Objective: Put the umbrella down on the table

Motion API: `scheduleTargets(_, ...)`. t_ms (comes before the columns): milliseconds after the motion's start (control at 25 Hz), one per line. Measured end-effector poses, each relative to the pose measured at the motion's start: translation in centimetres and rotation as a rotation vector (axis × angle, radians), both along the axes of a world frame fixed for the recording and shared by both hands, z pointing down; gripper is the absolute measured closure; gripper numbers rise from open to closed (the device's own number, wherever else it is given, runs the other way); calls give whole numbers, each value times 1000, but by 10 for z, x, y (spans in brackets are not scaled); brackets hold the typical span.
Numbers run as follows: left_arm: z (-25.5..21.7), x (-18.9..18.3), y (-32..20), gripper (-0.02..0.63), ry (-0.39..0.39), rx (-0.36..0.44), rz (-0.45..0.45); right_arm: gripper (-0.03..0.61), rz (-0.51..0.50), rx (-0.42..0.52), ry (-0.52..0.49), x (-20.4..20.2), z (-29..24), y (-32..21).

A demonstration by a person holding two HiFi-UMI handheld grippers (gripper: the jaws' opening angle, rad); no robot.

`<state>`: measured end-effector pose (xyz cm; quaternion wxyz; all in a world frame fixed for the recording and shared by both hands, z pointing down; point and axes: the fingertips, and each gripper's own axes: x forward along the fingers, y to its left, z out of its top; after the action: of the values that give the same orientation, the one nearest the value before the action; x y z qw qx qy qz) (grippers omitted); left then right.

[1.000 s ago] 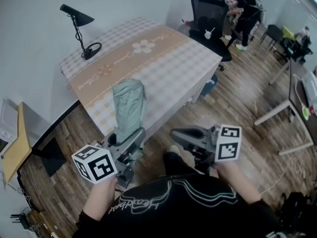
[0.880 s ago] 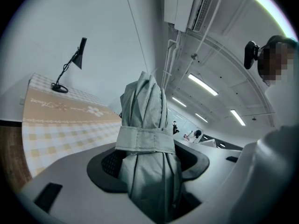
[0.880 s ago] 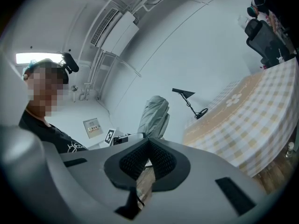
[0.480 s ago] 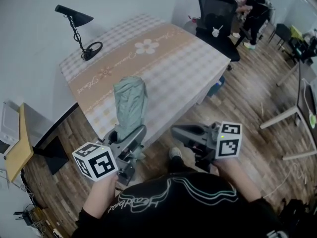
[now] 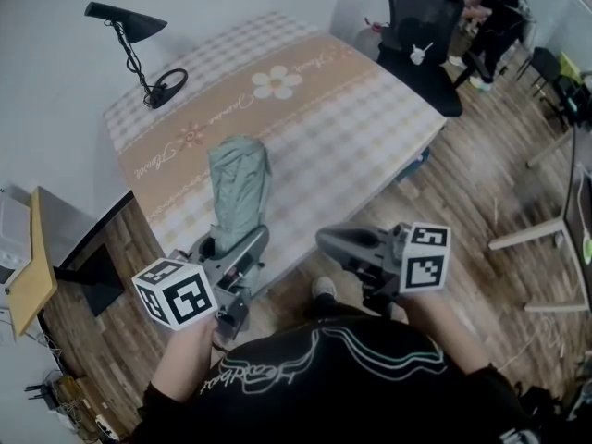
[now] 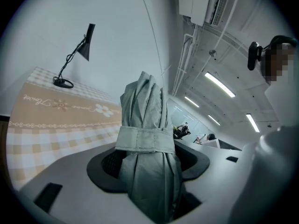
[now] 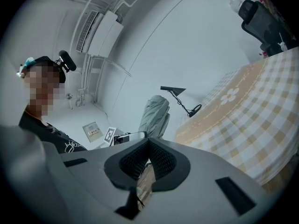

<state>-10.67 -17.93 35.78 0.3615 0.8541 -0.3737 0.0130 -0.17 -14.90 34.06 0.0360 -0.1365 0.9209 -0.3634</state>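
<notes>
Risk: the folded umbrella (image 5: 239, 185) is gripped low, with most of its length sticking up past the left claw (image 5: 233, 248). It may pivot or slide in the pads when tipped flat (fabric looks slick). Released too near the worktop (image 5: 324, 118) edge, it could roll off onto the floor. The left claw is clamped on the umbrella just below its strap (image 6: 145, 139). The umbrella is upright in the air by the worktop's near edge, not resting on it. The right claw (image 5: 331, 240) is closed and empty, beside the umbrella but not touching it.
</notes>
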Motion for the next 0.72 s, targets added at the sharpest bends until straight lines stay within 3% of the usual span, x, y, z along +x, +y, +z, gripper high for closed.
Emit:
scheduleTargets(520,32,29,-67,347,-42,-42,-42,568,-10,-60,11,40,36,-65)
scheduleTargets(720,47,20,-111,348,-77,-85,-45,568,0,-119,29,39,52,-103)
